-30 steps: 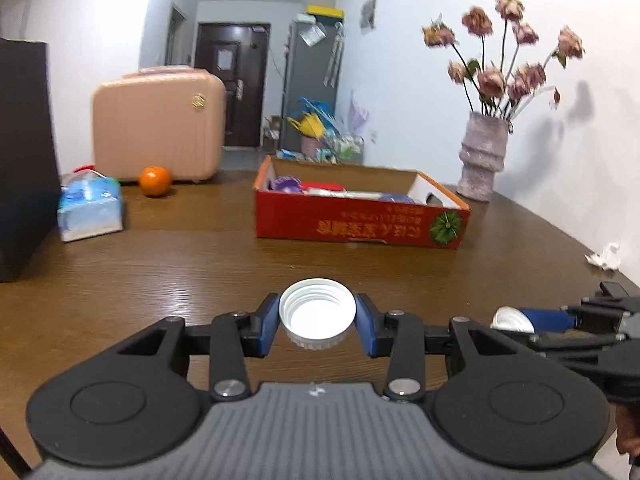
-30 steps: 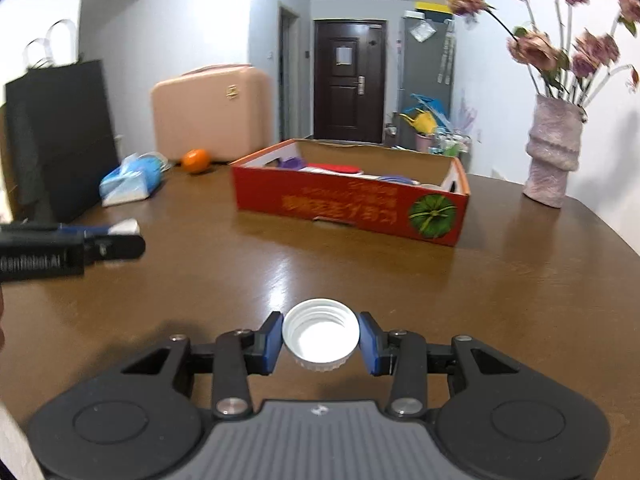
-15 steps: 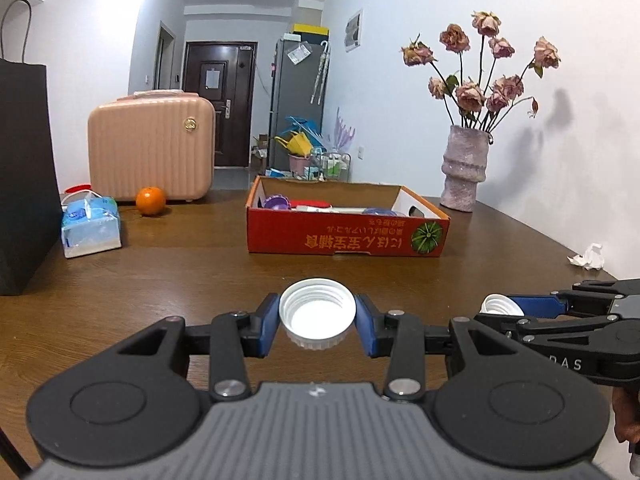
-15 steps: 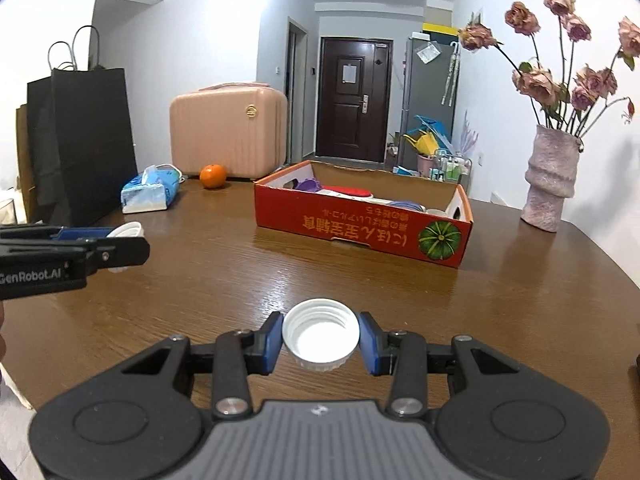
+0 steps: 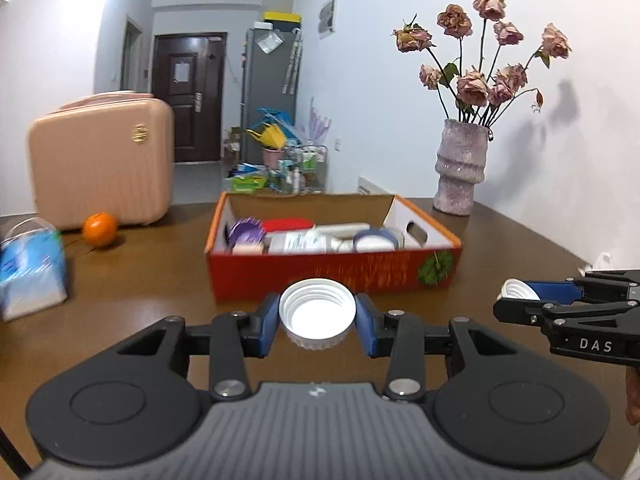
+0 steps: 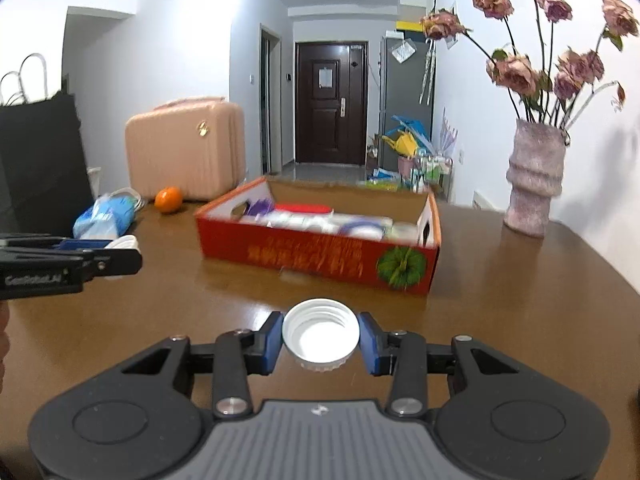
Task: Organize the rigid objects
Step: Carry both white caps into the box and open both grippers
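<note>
**Both grippers hold a white cap, short of the red box**

Left gripper [image 5: 317,316]: held level above the table [image 5: 160,280], pointing at the box [image 5: 332,272] straight ahead. Blue pads [image 5: 267,320] pinch a white cap [image 5: 317,314] from both sides, open side up, threads showing. Fingers closed only to the cap's width. Cap is in the air, near the box's front wall but not over it.

Right gripper [image 6: 320,338]: same pose, level, aimed at the box's near right corner. Its pads [image 6: 368,340] clamp a 2nd cap [image 6: 320,336], also open side up, above bare table w/ a gap to the box.

Each gripper shows in the other's view: right one enters the left cam from the right edge [image 5: 568,312], left one enters the right cam from the left edge [image 6: 68,260], each w/ its cap at the tip. They sit side by side, apart, not touching.

Box: red cardboard, open top, on the table's middle. Inside: purple lid [image 5: 245,232] at left, red lid [image 5: 287,225] behind it, a white-and-blue round lid [image 5: 374,240] at right, pale flat items between; blurred, so can't tell exactly what those are.

Around it: vase [image 5: 460,172] w/ dried roses at right rear, orange [image 5: 100,229] and pink case [image 5: 100,164] at left rear, tissue pack [image 5: 32,276] at left, black bag [image 6: 40,160] far left.
</note>
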The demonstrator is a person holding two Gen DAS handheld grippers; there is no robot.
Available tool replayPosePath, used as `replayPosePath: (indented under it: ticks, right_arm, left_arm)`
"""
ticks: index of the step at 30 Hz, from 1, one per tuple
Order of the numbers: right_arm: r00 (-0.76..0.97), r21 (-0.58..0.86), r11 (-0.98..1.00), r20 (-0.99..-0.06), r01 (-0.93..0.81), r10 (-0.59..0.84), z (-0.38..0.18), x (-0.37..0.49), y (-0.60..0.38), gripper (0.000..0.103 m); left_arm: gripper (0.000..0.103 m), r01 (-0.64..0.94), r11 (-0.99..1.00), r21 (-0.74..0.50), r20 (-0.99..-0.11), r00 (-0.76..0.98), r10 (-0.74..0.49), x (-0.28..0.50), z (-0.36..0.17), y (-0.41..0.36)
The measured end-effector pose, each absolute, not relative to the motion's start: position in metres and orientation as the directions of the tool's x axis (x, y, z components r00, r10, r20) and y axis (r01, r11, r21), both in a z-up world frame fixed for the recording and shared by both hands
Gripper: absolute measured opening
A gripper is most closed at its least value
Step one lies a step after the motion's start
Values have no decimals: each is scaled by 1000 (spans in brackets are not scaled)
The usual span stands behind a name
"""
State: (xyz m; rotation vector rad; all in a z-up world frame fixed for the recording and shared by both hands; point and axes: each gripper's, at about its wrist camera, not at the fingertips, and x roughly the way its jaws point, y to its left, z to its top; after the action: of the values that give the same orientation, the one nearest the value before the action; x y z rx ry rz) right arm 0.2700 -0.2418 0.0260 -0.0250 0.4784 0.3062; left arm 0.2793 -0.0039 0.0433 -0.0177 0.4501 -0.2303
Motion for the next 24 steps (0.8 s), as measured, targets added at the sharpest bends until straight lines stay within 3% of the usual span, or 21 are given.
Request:
replayPosePath:
  ticks: [11,24]
  right_arm:
    - [764,195,906,-488,-377,422,36,446,-222,39]
    - [612,337,830,-563,-444,556,-9,523,-160,40]
  left_arm:
    - [40,199,978,-67,-555,807,-202,450,36,7]
    - [45,169,980,-109,-604,771,-200,484,4,37]
